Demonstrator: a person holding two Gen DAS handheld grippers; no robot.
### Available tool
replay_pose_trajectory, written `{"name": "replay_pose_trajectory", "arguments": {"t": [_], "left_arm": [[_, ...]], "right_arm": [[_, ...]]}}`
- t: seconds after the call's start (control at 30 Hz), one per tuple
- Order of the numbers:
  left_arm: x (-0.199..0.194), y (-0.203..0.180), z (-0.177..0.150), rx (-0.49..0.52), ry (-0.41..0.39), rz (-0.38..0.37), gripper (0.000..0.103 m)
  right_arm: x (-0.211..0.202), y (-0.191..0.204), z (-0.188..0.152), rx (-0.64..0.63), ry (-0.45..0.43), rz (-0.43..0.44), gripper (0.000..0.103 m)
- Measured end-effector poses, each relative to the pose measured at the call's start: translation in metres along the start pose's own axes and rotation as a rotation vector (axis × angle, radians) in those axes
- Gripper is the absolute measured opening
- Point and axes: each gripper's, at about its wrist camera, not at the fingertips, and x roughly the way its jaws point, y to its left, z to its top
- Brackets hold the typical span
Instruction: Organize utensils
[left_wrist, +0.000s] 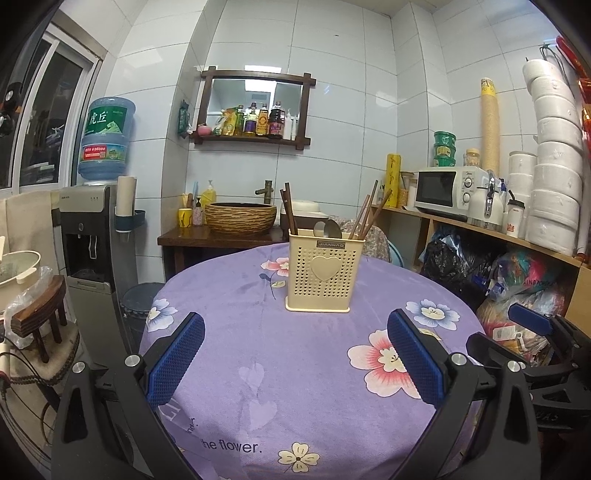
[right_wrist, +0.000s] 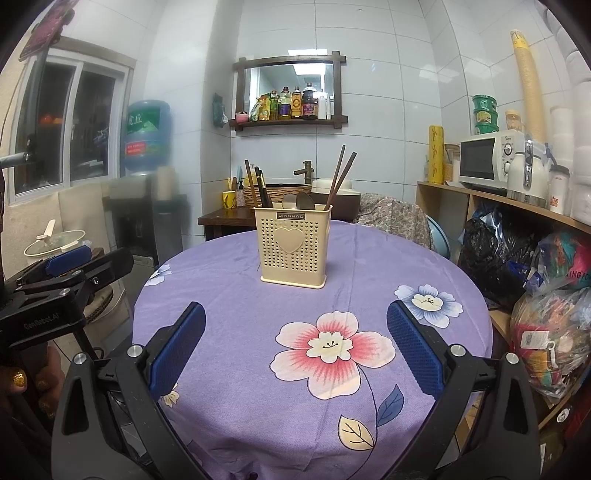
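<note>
A cream perforated utensil holder (left_wrist: 324, 271) (right_wrist: 294, 249) with a heart on its front stands upright on the far half of the round table. Dark chopsticks (left_wrist: 289, 214) (right_wrist: 339, 177) lean out of both its sides, and two metal spoons (left_wrist: 328, 229) (right_wrist: 300, 201) sit in the middle. My left gripper (left_wrist: 295, 354) hovers open over the near table edge, nothing between its blue pads. My right gripper (right_wrist: 295, 347) is likewise open and empty, well short of the holder. Each gripper shows at the edge of the other's view: right gripper (left_wrist: 535, 328), left gripper (right_wrist: 70, 262).
A purple flowered cloth (left_wrist: 295, 369) (right_wrist: 258, 314) covers the table. Beyond it are a basin stand (left_wrist: 240, 218), a water dispenser (left_wrist: 99, 229) at left, and a shelf with a microwave (left_wrist: 448, 190) and full bags (right_wrist: 546, 302) at right. A stool (left_wrist: 37, 321) with a pot stands left.
</note>
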Motion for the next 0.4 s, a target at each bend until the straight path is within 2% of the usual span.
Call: {"name": "replay_pose_trajectory", "arguments": {"t": [0.4], "left_arm": [[0.0053, 0.0007, 0.0015, 0.003, 0.027, 0.051, 0.098]], "right_arm": [[0.0015, -0.0026, -0.0007, 0.008, 0.005, -0.003, 0.097]]}}
